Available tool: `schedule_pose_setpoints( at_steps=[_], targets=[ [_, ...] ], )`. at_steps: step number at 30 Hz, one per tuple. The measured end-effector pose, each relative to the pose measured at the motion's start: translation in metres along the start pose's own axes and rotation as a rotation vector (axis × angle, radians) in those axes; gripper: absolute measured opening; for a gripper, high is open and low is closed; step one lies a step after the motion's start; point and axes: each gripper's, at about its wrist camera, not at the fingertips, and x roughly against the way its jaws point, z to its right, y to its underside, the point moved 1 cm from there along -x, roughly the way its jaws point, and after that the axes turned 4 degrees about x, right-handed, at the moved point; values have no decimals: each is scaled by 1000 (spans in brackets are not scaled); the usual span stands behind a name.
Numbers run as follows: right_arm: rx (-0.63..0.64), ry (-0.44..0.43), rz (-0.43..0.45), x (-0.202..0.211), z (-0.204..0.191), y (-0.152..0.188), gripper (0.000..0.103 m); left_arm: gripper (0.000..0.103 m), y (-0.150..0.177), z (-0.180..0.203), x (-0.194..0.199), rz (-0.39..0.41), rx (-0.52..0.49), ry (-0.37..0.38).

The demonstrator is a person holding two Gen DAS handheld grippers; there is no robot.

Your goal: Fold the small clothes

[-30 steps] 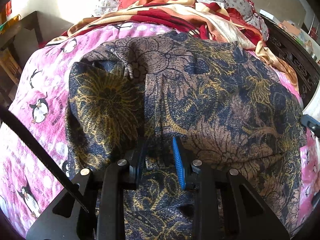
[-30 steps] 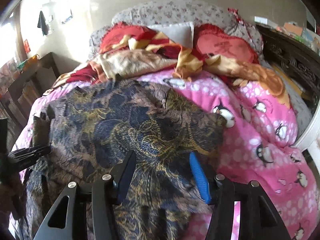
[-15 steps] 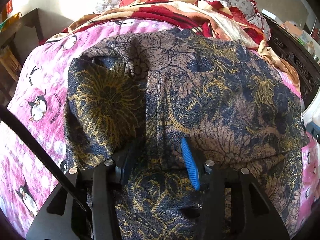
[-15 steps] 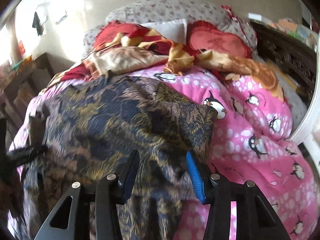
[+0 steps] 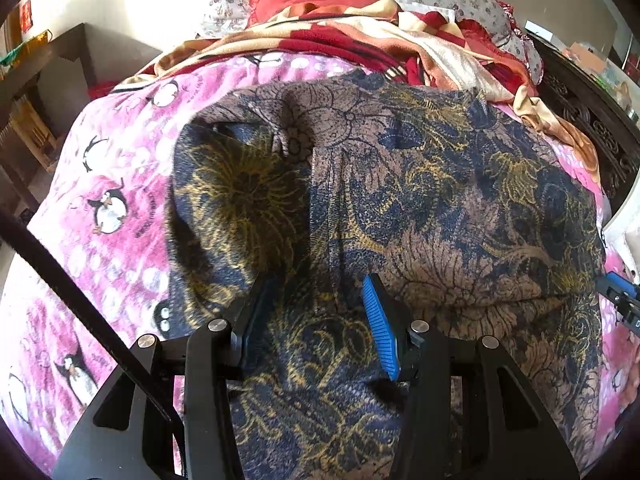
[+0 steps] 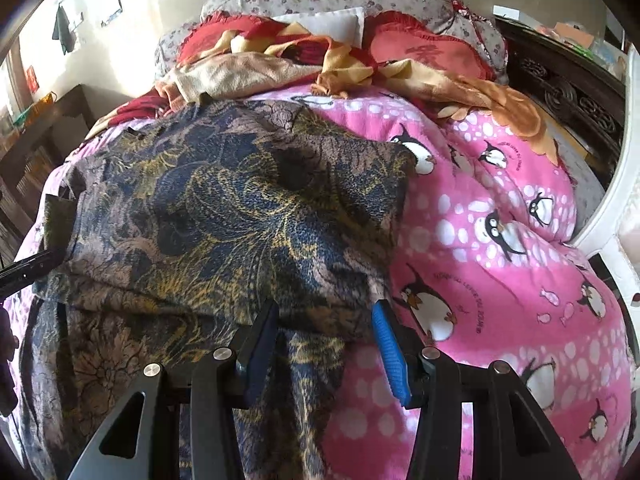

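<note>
A dark blue, brown and gold floral garment (image 5: pixel 400 184) lies spread on the pink penguin blanket (image 5: pixel 108 184), with its far part folded over towards me. My left gripper (image 5: pixel 316 292) is open, its jaws wide apart over the garment's near left part. My right gripper (image 6: pixel 324 316) is open at the garment's (image 6: pixel 240 200) near right edge, beside the folded layer. Neither holds cloth. The right gripper's blue tip shows at the left wrist view's right edge (image 5: pixel 618 292).
A crumpled red, cream and orange blanket (image 6: pixel 320 64) and red pillows (image 6: pixel 424 52) lie at the head of the bed. A dark carved headboard (image 6: pixel 568 92) and a white rail (image 6: pixel 604 216) run along the right. A wooden shelf (image 5: pixel 36 92) stands left.
Both grippers have opened wider and drawn back a little from the garment. The folded layer has settled flat on the lower part.
</note>
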Motion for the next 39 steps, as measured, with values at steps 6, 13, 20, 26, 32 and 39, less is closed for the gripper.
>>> schedule_pose_setpoints(
  at_steps=[6,13,20,26,32,39],
  targets=[
    [-22,-2,7,9,1,6,47,46,8,-7,12,11,-1,-13],
    [-145,-46,23,5,8,3,49,46,25,-23,25,4,22,-14],
    [-184,-18,-79,-16,20,14,50,46,46,-42,42,-2,34,-32],
    [-158,-39,-15,25,21,28,50,46,65,-55,54,-6,39,-60],
    [-118,-81,0,69,15,45,54,46,79,-61,66,-9,57,-57],
    [-49,-97,-5,108,3,83,58,46,99,-61,91,-15,38,-46]
  ],
)
